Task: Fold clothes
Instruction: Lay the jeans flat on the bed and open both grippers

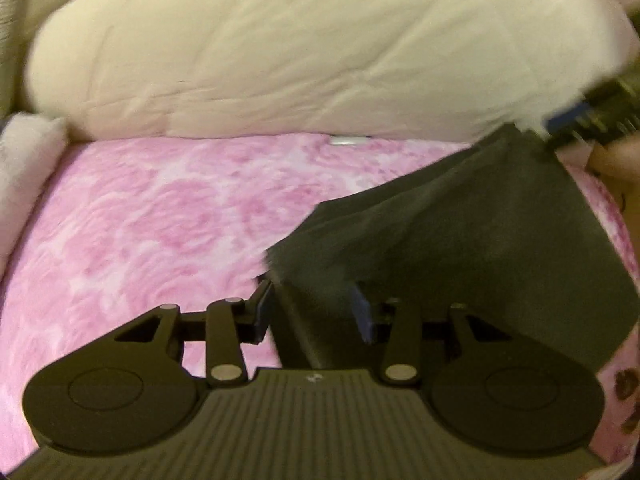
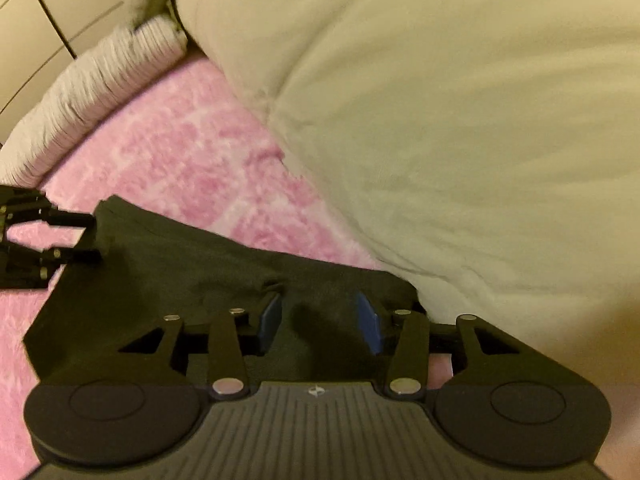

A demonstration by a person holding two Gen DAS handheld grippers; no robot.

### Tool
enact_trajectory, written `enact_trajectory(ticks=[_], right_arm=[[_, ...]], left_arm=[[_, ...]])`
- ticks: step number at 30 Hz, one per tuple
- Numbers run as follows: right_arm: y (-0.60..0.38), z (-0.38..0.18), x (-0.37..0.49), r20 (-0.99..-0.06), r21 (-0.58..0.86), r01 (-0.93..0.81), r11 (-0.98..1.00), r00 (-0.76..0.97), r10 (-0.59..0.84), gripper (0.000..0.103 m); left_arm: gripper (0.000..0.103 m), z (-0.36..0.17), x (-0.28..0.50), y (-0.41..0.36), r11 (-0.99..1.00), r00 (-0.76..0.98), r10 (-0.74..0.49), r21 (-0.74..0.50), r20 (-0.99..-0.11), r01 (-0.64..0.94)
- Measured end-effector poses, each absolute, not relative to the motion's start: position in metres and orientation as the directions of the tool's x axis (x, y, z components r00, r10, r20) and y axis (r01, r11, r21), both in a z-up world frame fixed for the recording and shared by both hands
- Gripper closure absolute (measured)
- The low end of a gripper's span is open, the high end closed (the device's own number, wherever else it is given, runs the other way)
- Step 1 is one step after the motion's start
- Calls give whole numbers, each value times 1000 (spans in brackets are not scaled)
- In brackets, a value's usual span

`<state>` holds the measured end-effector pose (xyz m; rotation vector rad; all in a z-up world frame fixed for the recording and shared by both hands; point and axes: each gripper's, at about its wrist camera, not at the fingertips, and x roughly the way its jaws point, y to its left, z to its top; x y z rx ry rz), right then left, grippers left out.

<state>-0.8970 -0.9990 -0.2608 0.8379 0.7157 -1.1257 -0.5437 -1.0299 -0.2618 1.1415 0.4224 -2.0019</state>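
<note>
Dark garment [image 1: 472, 240], apparently folded, on pink bedspread [image 1: 140, 220]

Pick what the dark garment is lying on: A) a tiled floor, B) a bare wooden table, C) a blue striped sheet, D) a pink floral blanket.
D: the dark garment spreads over the pink floral blanket, with a cream pillow behind it.

Dim warm indoor light, both views motion-blurred, worst at 2 o'clock in left view; fisheye bending and dark corners.
</note>
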Motion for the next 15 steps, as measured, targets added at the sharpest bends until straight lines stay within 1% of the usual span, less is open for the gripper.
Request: enact_trajectory(ticks=[1,3,5,7,9,12,13,15], right_arm=[[-986,-255,-893,-826,197,958,208,276,-492,55],[-957,-249,-883,-818,179,957,227,273,-506,54],[-929,-250,-869,-819,167,954,250,276,-503,54],[-912,-260,-856,-832,158,953,259,270,-484,54],[-903,-278,-847,-858,159,957,244,256,-445,54],[-893,-297,-837,-879,144,962,231,231,-418,54],[-889,-297,-836,-877,135,964,229,224,-424,54],[-880,-288,-836,-869,132,966,221,220,-443,54]], left_arm=[[66,-259,-537,-1020,-630,-299,-468,77,-832,772],[66,-254,-524,-999,-607,-309,-477,55,-823,793],[66,-261,-522,-979,-625,-327,-463,41,-824,779],[66,-280,-531,-967,-661,-301,-443,81,-844,746],[64,-302,-537,-964,-679,-269,-448,129,-853,722],[58,-309,-540,-980,-661,-277,-438,97,-855,744],[58,-307,-541,-985,-658,-281,-431,85,-857,748],[61,-296,-539,-984,-665,-285,-444,99,-849,741]])
